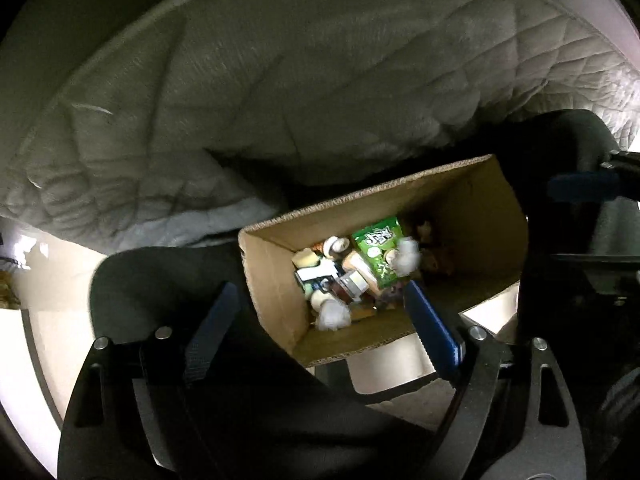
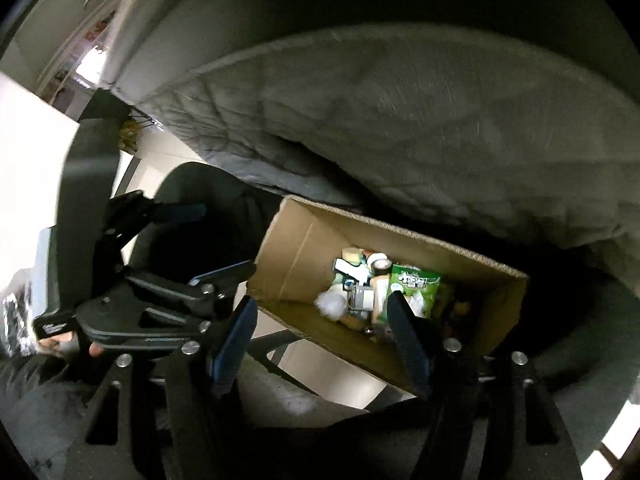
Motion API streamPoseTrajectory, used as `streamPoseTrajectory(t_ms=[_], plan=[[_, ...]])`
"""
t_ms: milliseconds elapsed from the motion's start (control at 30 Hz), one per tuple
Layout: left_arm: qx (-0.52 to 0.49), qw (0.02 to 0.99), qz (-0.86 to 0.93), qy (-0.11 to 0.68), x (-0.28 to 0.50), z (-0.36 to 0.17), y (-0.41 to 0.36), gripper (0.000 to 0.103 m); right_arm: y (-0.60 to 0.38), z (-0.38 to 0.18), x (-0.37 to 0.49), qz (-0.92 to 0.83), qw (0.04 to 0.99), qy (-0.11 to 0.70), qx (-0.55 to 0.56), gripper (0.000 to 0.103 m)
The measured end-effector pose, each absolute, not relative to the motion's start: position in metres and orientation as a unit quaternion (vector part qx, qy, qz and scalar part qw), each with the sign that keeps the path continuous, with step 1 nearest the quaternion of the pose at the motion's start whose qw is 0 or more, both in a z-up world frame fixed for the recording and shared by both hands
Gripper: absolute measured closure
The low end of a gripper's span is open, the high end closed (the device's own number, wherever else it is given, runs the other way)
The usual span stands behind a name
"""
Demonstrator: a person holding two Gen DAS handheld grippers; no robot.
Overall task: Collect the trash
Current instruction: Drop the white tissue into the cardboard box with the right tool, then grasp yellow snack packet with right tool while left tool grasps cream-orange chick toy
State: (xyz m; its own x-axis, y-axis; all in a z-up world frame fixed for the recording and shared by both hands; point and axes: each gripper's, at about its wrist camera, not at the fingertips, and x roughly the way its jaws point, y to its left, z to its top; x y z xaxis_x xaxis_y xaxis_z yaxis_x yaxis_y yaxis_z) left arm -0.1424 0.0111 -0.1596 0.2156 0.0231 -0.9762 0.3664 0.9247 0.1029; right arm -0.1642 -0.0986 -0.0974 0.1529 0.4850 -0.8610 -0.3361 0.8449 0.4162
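Cardboard box [image 1: 276,280] sits beneath both grippers, left [image 1: 320,332] and right [image 2: 320,340], jaws wide and empty, so drops are best centred over the trash [image 1: 352,272].

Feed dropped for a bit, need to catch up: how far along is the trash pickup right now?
Done: the cardboard box already holds a pile of trash, including a green packet and crumpled white tissues. In hand: nothing; the left tongs and right tongs both stand open and empty above the box. Left: no loose trash shows outside it, only the quilted bedding, so remaining pieces can't be judged.
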Motion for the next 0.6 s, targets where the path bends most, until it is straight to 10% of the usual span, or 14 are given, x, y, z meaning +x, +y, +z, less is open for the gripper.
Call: streamPoseTrajectory(t_ms=[333, 600], plan=[[0.067, 0.848, -0.178, 0.495, -0.127, 0.027, 0.055, 0.013, -0.164, 0.091, -0.087, 0.268, 0.861, 0.431, 0.039, 0.020], [0.002, 0.903, -0.123, 0.411, -0.010, 0.080, 0.056, 0.013, -0.261, 0.075, 0.127, 0.049, 0.902, 0.428, 0.017, 0.017]])
